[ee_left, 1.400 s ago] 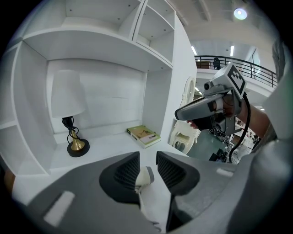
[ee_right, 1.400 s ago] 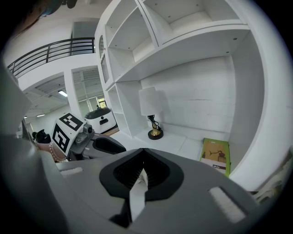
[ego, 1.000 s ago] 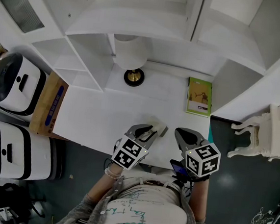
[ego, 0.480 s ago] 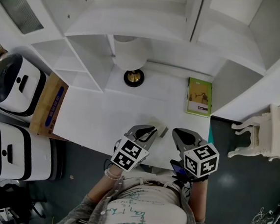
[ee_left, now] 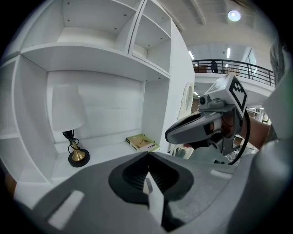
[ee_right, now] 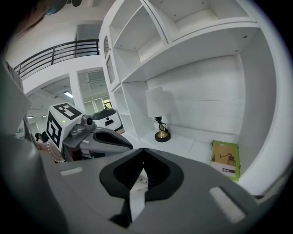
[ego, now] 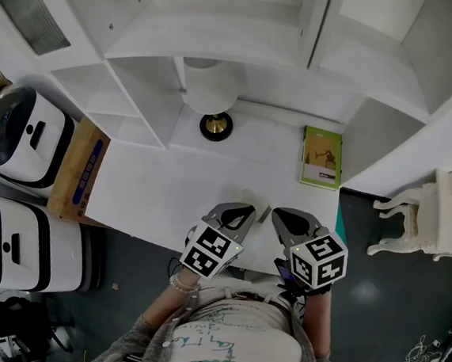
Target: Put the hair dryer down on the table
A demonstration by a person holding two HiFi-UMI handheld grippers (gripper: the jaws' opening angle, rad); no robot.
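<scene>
White shelving [ego: 223, 41] with open compartments rose over a white desk [ego: 162, 182], and a dark floor [ego: 374, 294] showed round the desk's edges. Left of the lamp [ego: 211, 91], past the desk's end, two rounded white machines [ego: 23, 137] stood on the floor, with a brown cardboard box [ego: 80, 166] lying between them and the desk. Far to the lamp's right, off the desk, stood a white carved piece of furniture [ego: 434, 212]. The lamp itself, with a white shade and a black and brass foot, stood at the back of the desk against the shelving. A green book [ego: 322, 156] lay flat to the lamp's right, near the desk's far corner. On the person's side of the lamp, at the front edge of the desk, the two grippers hung close together with their tips pointing toward the lamp. The left gripper [ego: 250, 211] had its jaws closed tip to tip and held nothing. The right gripper [ego: 277, 214], just beside it, was likewise closed and empty. A small pale object [ego: 247, 196] lay on the desk between the lamp and the gripper tips, close to the left gripper's tip. It was too small to tell for sure whether it was the hair dryer, and neither gripper was holding it.
</scene>
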